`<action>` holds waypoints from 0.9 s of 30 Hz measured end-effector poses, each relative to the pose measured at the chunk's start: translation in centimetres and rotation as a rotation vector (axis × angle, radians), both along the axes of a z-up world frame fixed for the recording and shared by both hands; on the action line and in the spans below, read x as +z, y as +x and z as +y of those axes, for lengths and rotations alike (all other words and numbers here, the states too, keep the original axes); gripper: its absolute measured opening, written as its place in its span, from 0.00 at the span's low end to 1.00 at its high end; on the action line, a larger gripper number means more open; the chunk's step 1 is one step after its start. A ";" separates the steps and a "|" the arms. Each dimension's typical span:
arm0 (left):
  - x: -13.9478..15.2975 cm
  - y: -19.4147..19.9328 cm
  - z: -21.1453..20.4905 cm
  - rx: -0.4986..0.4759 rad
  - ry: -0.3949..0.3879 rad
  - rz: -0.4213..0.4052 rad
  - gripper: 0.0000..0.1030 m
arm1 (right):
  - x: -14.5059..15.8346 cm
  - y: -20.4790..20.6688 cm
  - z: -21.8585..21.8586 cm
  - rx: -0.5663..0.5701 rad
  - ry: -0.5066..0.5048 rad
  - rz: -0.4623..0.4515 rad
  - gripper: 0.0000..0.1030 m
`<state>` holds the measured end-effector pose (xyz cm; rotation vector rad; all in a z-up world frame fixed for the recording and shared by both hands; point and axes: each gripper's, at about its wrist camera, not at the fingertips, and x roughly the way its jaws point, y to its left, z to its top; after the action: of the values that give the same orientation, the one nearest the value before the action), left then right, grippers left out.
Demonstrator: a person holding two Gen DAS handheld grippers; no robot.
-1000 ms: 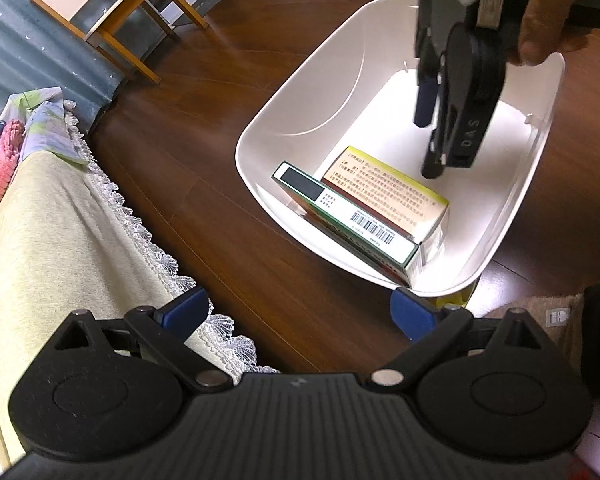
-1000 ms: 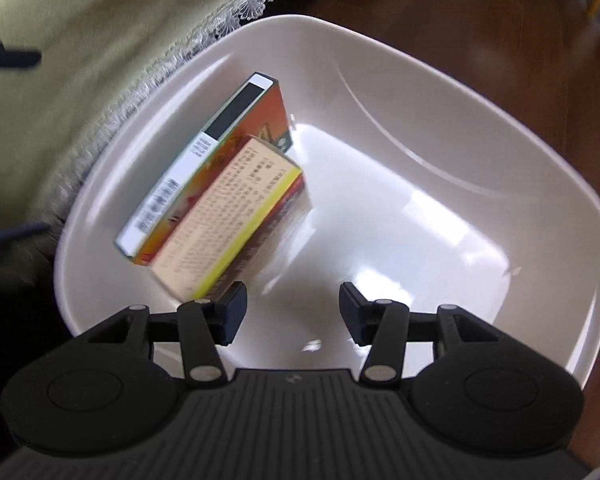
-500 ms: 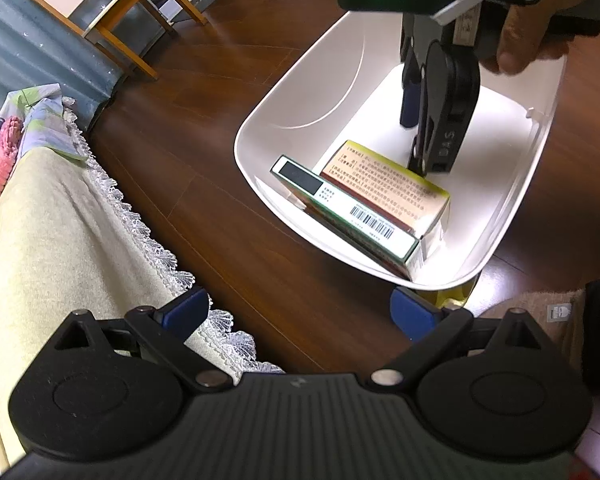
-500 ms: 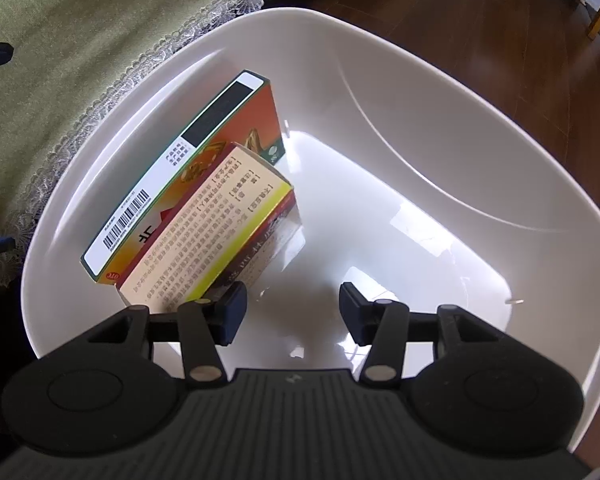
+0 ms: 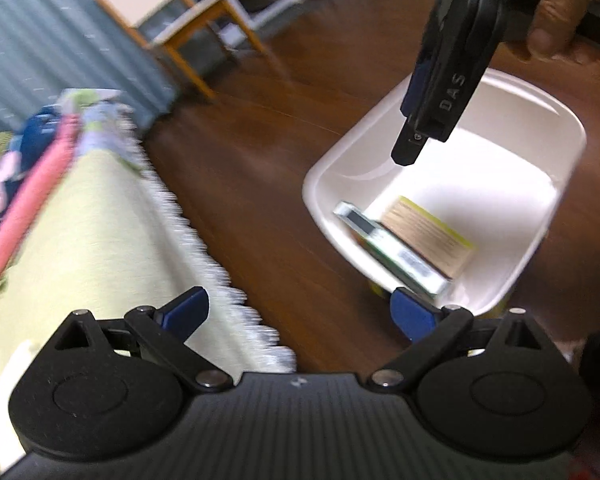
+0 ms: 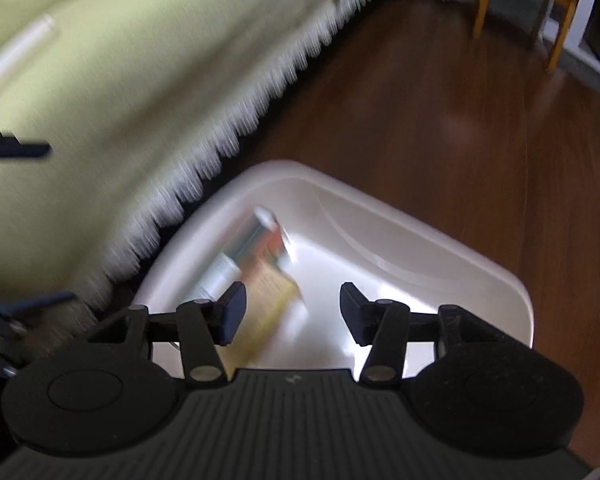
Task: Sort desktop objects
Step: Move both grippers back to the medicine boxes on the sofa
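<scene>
Boxes, a green-edged carton (image 5: pixel 392 254) and a yellow-edged one (image 5: pixel 428 236), lie in the white plastic tub (image 5: pixel 556 216), so lift both empty, parted grippers, left (image 5: pixel 300 312) and right (image 6: pixel 288 312), straight clear of the rim toward the yellow-green cloth (image 5: pixel 96 240).

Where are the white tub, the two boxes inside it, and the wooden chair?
white tub (image 5: pixel 572 136), left wrist view, on its far rim.
two boxes (image 5: pixel 424 236), left wrist view, on the tan box's top face.
wooden chair (image 6: pixel 560 44), right wrist view, on its front leg.

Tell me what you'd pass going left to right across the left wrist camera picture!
Pink folded cloth → yellow-green tablecloth → bare wooden floor → green box → yellow-edged box, both inside the white tub.
</scene>
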<state>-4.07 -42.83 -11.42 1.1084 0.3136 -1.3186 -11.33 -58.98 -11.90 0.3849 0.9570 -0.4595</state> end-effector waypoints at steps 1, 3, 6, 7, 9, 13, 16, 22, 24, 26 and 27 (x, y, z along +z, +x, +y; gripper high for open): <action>1.2 0.5 0.8 0.027 -0.028 -0.003 0.96 | 1.4 0.3 0.4 0.002 0.002 -0.043 0.48; 3.7 1.6 2.7 0.078 -0.077 -0.008 0.96 | 4.1 1.0 1.4 0.001 0.021 -0.127 0.49; 7.1 3.7 6.7 0.163 -0.129 -0.039 0.97 | 8.2 1.8 3.2 0.017 0.061 -0.248 0.49; 8.2 4.5 8.2 0.197 -0.144 -0.049 0.97 | 9.3 2.4 4.2 0.032 0.072 -0.287 0.49; 10.0 6.1 11.4 0.265 -0.166 -0.060 0.97 | 11.3 3.9 6.6 0.080 0.095 -0.360 0.49; 12.8 8.6 18.4 0.418 -0.197 -0.101 0.97 | 14.1 7.5 12.2 0.190 0.132 -0.486 0.50; 14.3 10.1 23.7 0.528 -0.216 -0.125 0.97 | 15.3 10.5 16.9 0.268 0.138 -0.553 0.50; 15.4 12.7 32.8 0.743 -0.249 -0.132 0.97 | 16.0 15.2 24.8 0.353 0.198 -0.661 0.50; 15.2 13.6 35.2 0.805 -0.264 -0.115 0.97 | 15.7 16.8 26.7 0.363 0.229 -0.689 0.50; 14.6 14.6 37.0 0.867 -0.276 -0.092 0.97 | 15.3 18.6 28.3 0.386 0.249 -0.690 0.50; 14.3 15.0 37.9 0.895 -0.277 -0.083 0.97 | 15.1 19.5 29.2 0.405 0.250 -0.685 0.50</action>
<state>10.90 -4.95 2.92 0.6473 0.4761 -0.4947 8.20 -29.79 3.18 0.5150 0.3989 0.1689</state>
